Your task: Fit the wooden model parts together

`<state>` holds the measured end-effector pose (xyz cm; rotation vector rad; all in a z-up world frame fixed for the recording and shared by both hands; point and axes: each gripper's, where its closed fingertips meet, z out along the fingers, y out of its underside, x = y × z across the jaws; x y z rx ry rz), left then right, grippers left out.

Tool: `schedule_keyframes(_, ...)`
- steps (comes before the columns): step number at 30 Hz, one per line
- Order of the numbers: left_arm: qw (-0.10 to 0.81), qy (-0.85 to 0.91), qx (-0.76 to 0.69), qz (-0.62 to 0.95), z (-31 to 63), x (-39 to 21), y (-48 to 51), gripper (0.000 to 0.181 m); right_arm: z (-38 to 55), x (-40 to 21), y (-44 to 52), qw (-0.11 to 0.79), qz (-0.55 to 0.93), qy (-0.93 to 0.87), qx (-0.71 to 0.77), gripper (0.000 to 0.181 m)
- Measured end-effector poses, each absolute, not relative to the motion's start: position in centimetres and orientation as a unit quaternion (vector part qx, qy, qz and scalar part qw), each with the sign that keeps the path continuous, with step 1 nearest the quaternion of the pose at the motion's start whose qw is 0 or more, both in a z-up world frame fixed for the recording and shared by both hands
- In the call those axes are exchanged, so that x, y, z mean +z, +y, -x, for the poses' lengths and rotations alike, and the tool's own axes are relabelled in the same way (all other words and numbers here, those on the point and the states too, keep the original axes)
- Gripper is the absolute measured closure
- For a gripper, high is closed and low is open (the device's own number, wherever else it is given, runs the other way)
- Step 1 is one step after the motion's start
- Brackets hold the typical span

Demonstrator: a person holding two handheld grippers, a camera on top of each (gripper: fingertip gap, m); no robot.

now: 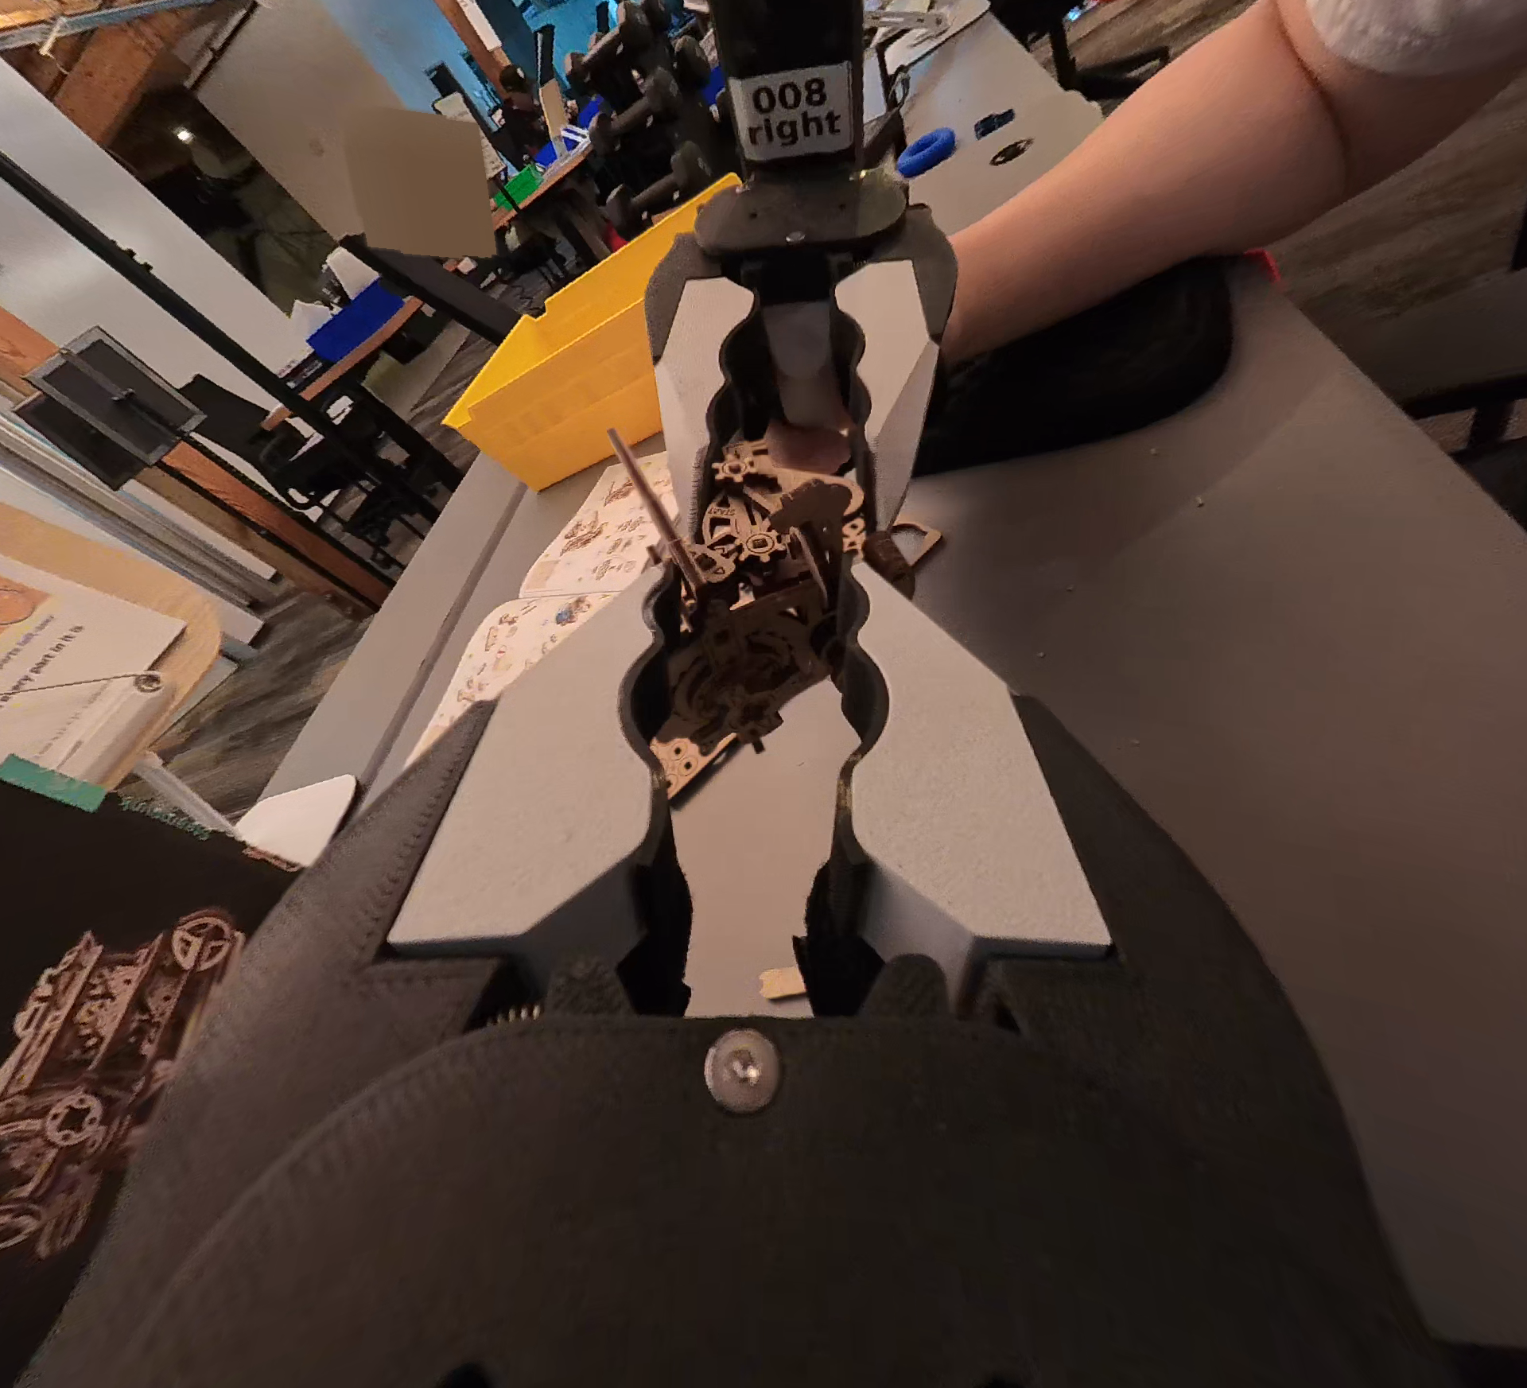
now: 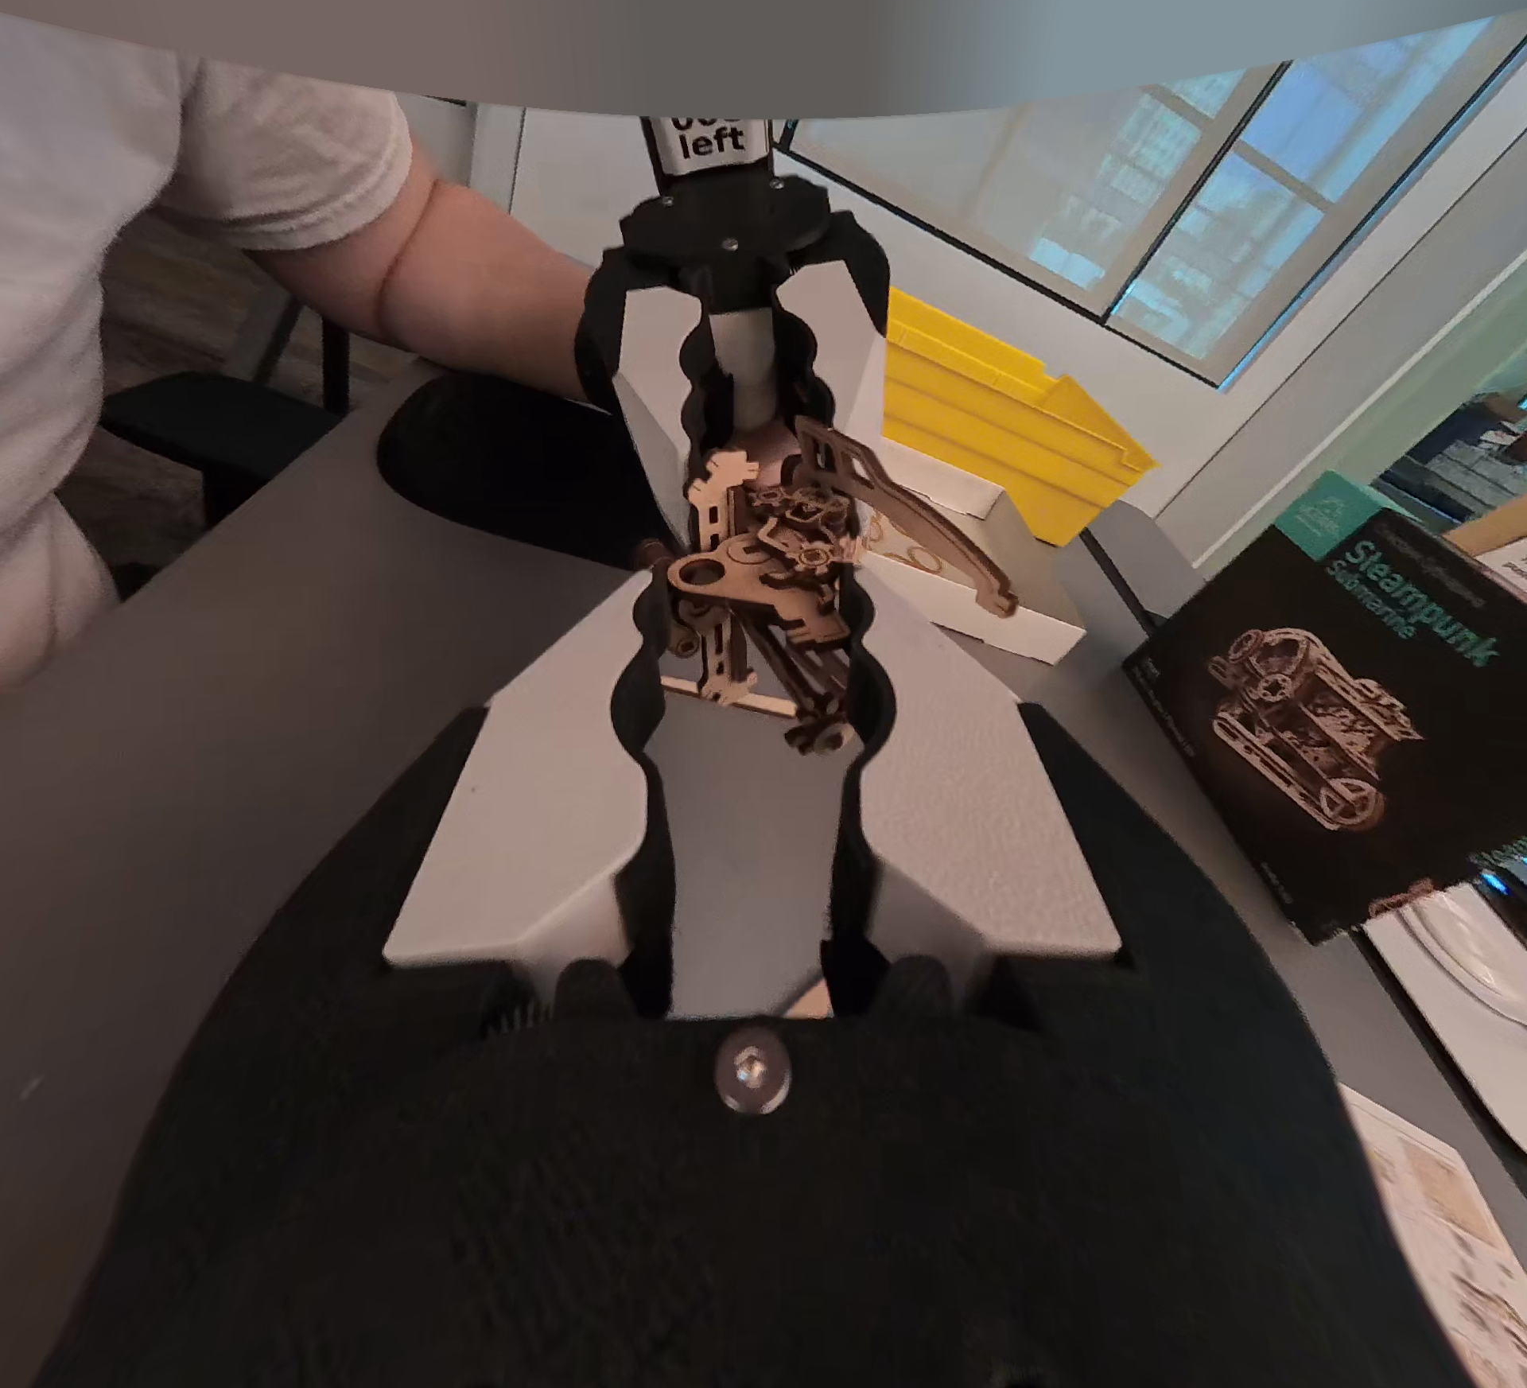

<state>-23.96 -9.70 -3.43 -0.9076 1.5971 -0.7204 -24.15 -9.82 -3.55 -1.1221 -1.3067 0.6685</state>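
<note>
A wooden model assembly of gears and plates is held above the grey table, between two grippers that meet tip to tip. My left gripper is shut on its near end. My right gripper comes in from the far side and is shut on the gear end. A thin wooden rod sticks up to the left. In the right wrist view, my right gripper grips the wooden parts, the left gripper is opposite, and a long curved wooden piece sticks out to the right.
A yellow bin stands at the table's far edge and also shows in the right wrist view. Instruction sheets lie below the model. A black model box, a black pad and a person's arm are nearby. The tips of both grippers are at nearly the same place.
</note>
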Motion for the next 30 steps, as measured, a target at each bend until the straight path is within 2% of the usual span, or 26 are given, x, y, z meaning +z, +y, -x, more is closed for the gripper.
schedule_keyframes(22, 0.508, 0.718, -0.279, 0.386, 23.7, -5.6, -10.4, 0.145, 23.7, -6.1, -10.5, 0.517, 0.537, -0.616, 0.254, 0.144)
schedule_keyframes(25, 0.514, 0.702, -0.290, 0.399, 23.7, -5.2, -9.8, 0.146, 23.7, -5.6, -9.9, 0.531, 0.544, -0.595, 0.261, 0.143)
schedule_keyframes(27, 0.512, 0.693, -0.306, 0.405, 23.8, -4.7, -9.8, 0.146, 23.7, -4.8, -9.2, 0.563, 0.538, -0.581, 0.236, 0.128)
schedule_keyframes(29, 0.516, 0.689, -0.305, 0.407, 23.8, -4.6, -9.6, 0.146, 23.8, -4.8, -9.6, 0.565, 0.529, -0.590, 0.230, 0.142)
schedule_keyframes(30, 0.517, 0.689, -0.303, 0.407, 23.8, -4.6, -9.5, 0.146, 23.8, -4.9, -9.5, 0.565, 0.531, -0.590, 0.225, 0.142)
